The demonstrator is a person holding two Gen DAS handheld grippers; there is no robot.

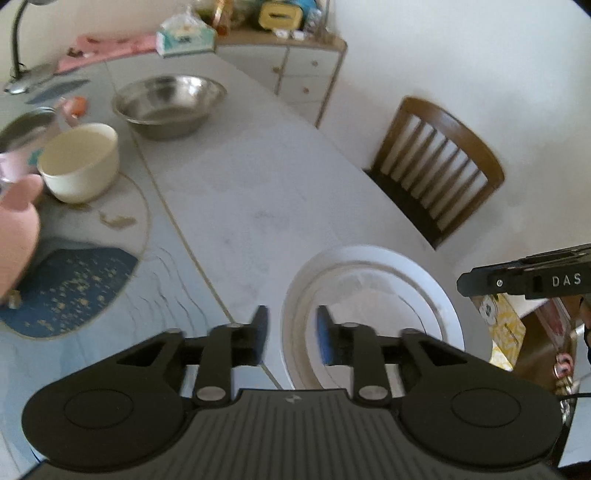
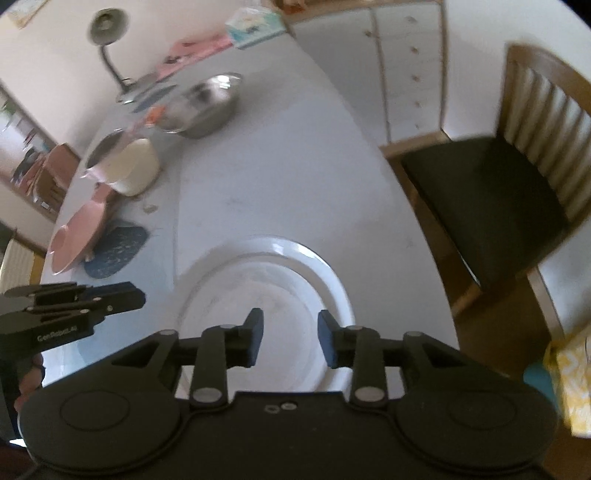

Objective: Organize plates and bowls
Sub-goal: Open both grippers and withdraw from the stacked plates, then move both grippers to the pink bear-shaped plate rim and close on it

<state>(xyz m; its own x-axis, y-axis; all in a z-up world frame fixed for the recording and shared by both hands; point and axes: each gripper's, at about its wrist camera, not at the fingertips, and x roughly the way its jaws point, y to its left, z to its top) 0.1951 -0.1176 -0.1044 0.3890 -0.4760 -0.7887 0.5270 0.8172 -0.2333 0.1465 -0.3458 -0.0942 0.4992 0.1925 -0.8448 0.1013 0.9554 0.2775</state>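
Observation:
A large white plate [image 1: 373,258] [image 2: 280,247] lies flat on the grey table near its front edge. My left gripper [image 1: 291,317] hovers over the plate's left rim, its blue pads apart with nothing between them. My right gripper [image 2: 290,321] hangs over the plate's middle, open too, with nothing in it. Farther back on the left stand a cream bowl [image 1: 79,162] [image 2: 135,170] and a wide steel bowl [image 1: 170,99] [image 2: 210,103]. A pink dish [image 1: 18,221] [image 2: 77,236] sits tilted at the left edge. A second steel bowl [image 1: 22,129] shows behind the cream one.
A blue speckled mat [image 1: 66,288] [image 2: 114,247] lies left of the plate. A wooden chair [image 1: 436,170] [image 2: 487,192] stands close to the table's right edge. At the back are a desk lamp [image 2: 107,29], a tissue box [image 1: 184,37] and a white cabinet [image 1: 295,70].

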